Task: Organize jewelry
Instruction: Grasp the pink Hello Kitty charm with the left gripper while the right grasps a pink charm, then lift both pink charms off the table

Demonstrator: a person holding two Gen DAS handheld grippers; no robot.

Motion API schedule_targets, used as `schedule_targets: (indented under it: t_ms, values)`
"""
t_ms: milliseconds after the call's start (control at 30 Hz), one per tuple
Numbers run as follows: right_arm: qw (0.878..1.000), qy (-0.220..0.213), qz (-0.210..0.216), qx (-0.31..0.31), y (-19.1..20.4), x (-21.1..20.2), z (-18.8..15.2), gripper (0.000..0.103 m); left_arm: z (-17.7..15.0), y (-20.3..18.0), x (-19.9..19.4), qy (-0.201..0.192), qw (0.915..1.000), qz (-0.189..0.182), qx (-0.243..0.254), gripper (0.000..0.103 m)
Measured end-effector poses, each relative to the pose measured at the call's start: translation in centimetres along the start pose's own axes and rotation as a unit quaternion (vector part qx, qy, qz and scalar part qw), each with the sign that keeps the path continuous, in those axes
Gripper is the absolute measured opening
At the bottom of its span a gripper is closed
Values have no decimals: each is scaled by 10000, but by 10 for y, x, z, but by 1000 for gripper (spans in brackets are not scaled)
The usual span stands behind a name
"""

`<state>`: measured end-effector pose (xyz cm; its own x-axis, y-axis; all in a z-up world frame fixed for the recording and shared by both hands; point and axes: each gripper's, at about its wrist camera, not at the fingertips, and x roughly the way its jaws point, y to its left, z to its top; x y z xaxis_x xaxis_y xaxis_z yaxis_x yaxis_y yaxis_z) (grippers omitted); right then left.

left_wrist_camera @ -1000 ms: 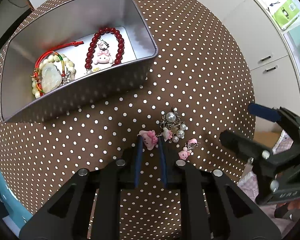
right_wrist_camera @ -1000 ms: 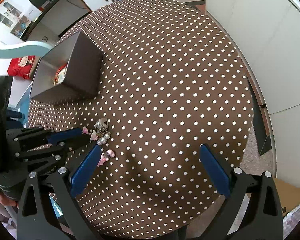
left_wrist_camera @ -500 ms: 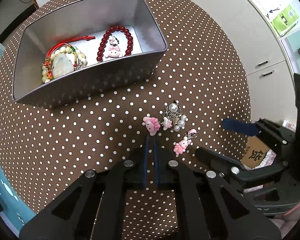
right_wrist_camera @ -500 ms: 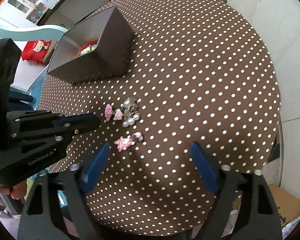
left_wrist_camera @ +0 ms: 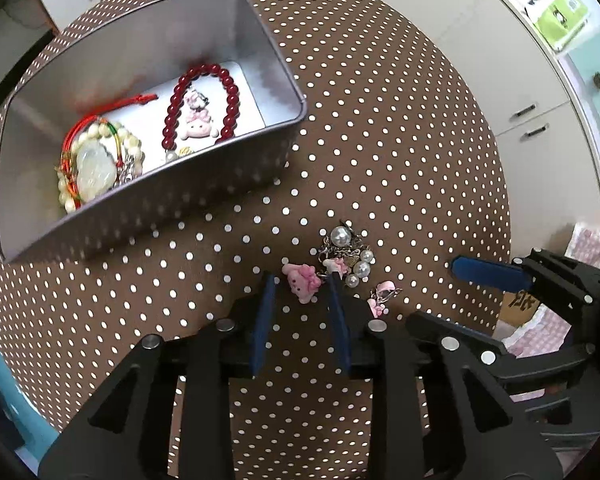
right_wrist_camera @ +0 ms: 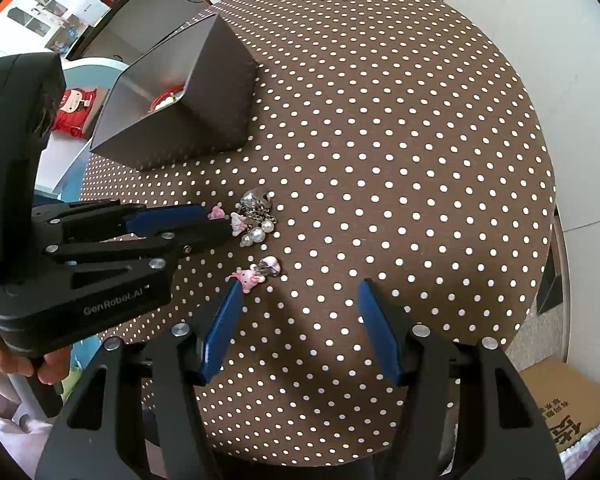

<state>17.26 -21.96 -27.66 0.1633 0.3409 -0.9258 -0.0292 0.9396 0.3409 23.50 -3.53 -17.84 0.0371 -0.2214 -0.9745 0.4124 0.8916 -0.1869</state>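
Note:
A silver tin [left_wrist_camera: 220, 184] holds a red bead bracelet [left_wrist_camera: 172, 112], a pink charm [left_wrist_camera: 196, 122] and a jade pendant on cream beads [left_wrist_camera: 94, 162]. On the dotted tablecloth lie a pink bunny charm [left_wrist_camera: 302, 276], a pearl and chain cluster [left_wrist_camera: 346, 254] and a small pink charm [left_wrist_camera: 382, 300]. My left gripper [left_wrist_camera: 300, 284] is opening, and the bunny charm lies between its tips, unpressed. My right gripper [right_wrist_camera: 300, 288] is closing, still wide, with the small pink charm [right_wrist_camera: 252, 276] just inside its left fingertip. The left gripper [right_wrist_camera: 220, 222] reaches the pearl cluster [right_wrist_camera: 256, 220] from the left.
The round table's edge [right_wrist_camera: 540, 240] curves close on the right. Beyond it are a cardboard box [right_wrist_camera: 572, 416] on the floor and white cabinets [left_wrist_camera: 480, 60]. A light blue chair [right_wrist_camera: 80, 68] stands behind the tin [right_wrist_camera: 188, 120]. A hand [right_wrist_camera: 40, 364] holds the left tool.
The left jaws closed and slipped back off the bunny charm, then opened around it again. The right jaws narrowed and moved closer to the small pink charm.

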Motion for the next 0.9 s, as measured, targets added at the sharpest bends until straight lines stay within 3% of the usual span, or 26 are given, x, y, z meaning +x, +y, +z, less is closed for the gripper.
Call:
schedule_targets:
  t_ms: [167,267,633,900]
  values:
    - [10000,46,28,4,-1,3,-1,58,6,-5,5,12,9999,84,136,27]
    - [10000,59,29,-14,-1,4,0,58,4,-12,7,-16,9989,290,370,19]
    - [10000,-24,69,-66,2,-1,-5,57,3,2,0,-26,9999,134,88,16]
    - [9997,-40,114,-233,21,9,-2,37,-19,24,-25,-156,9998,8,-129,16]
